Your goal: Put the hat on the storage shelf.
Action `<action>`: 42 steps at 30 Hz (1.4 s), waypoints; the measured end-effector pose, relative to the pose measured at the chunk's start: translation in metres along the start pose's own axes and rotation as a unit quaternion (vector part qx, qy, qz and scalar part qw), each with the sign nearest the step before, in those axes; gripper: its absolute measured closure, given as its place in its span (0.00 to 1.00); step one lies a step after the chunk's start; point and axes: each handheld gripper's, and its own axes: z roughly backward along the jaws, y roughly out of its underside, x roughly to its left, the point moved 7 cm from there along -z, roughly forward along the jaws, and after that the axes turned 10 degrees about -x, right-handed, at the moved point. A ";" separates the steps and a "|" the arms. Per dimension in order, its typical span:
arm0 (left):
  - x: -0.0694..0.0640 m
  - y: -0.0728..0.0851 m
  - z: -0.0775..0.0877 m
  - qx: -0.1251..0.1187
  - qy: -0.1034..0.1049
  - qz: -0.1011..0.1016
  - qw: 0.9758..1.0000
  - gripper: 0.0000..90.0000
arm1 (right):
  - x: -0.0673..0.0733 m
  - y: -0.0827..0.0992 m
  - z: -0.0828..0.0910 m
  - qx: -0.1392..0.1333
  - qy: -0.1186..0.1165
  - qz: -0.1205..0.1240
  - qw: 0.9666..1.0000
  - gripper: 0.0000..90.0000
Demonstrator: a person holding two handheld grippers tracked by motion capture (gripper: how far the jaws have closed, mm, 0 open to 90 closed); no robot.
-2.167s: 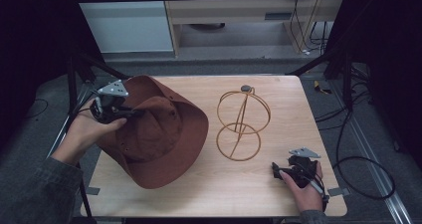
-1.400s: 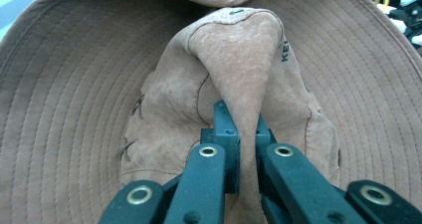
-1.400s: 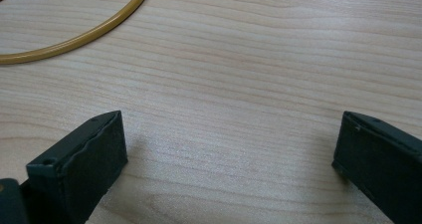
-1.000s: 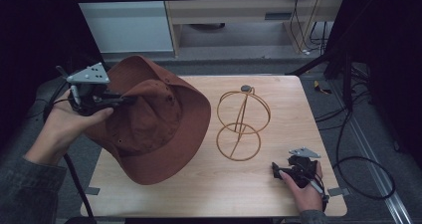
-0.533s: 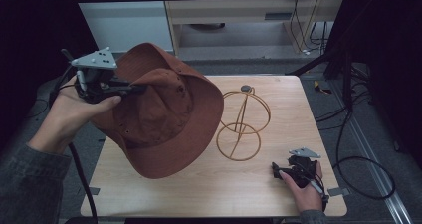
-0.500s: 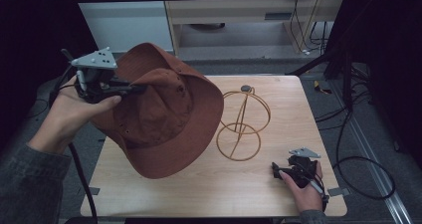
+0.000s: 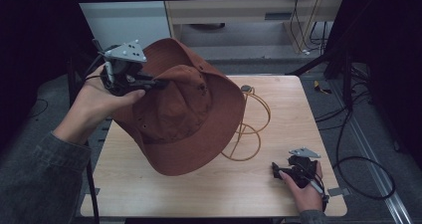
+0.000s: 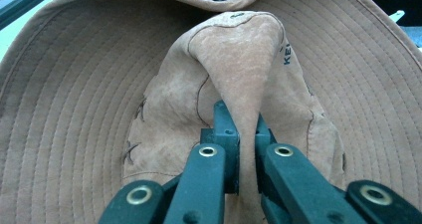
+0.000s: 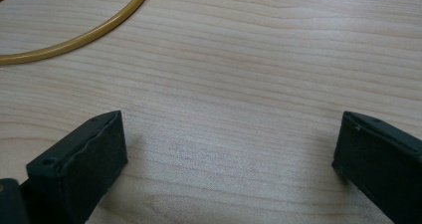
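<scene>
- the left gripper (image 7: 158, 83) is clamped on a pinched fold of the brown hat (image 7: 189, 109), holding it in the air above the left half of the wooden table (image 7: 278, 194).
- in the left gripper view the jaws squeeze the fold of the hat's crown (image 8: 239, 84), the stitched brim spreading all round.
- the hat's brim overlaps the yellow wire stand (image 7: 251, 129) at the table's middle.
- the right gripper (image 7: 276, 170) rests near the table's front right corner, jaws wide apart with bare wood between them.
</scene>
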 end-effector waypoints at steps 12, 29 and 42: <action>-0.010 -0.035 -0.030 0.004 0.005 -0.032 0.999 0.98 | 0.000 0.000 0.000 -0.001 0.000 -0.002 1.000 0.00; -0.026 -0.061 -0.083 0.021 0.028 -0.047 0.998 0.98 | 0.001 0.000 0.000 0.000 -0.001 -0.003 1.000 0.00; -0.034 -0.086 -0.112 0.035 0.036 -0.063 0.997 0.98 | 0.000 0.000 0.000 -0.001 0.000 0.000 1.000 0.00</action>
